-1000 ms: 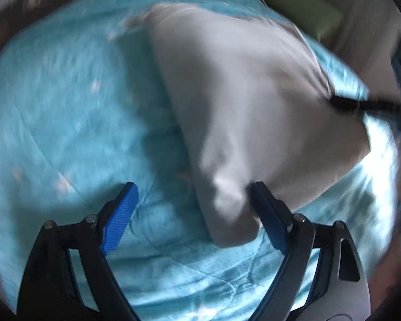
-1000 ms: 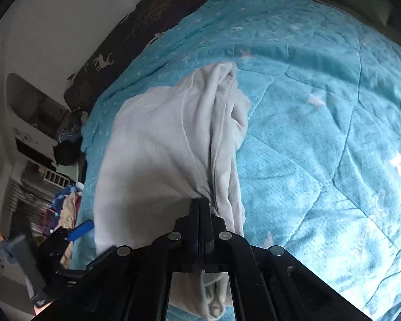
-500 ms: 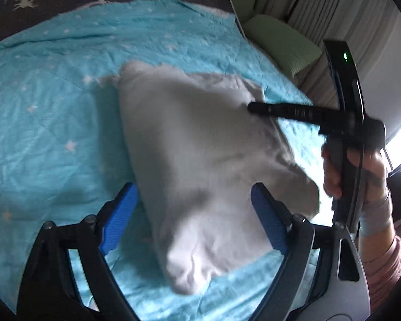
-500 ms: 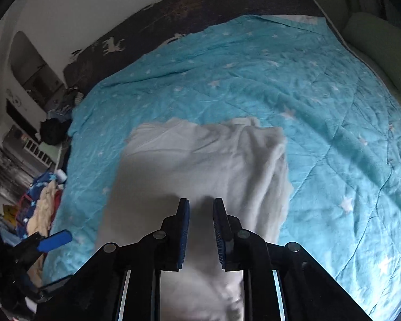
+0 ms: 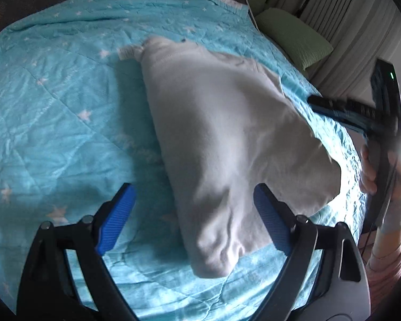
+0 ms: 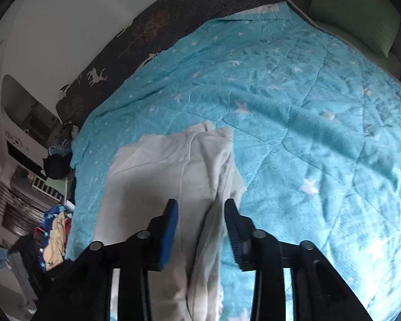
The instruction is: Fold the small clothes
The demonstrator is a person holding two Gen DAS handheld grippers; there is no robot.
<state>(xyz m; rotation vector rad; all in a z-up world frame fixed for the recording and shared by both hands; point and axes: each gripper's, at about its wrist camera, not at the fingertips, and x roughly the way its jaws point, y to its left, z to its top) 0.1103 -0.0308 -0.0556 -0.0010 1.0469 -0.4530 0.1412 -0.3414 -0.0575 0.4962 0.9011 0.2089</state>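
On the quilt, white garment, right hand-held gripper just opening, no longer clamped.

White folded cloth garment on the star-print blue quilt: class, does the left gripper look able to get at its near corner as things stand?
Probably yes. The left gripper is open with nothing between its fingers, and the white folded cloth garment's near corner lies just ahead on the blue star-print quilt, uncovered. The right gripper, its jaws just opened, is off to the side.

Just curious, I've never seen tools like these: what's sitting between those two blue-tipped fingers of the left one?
In the left wrist view, the near end of the white garment lies on the turquoise star quilt between the left gripper fingers, untouched by either pad.
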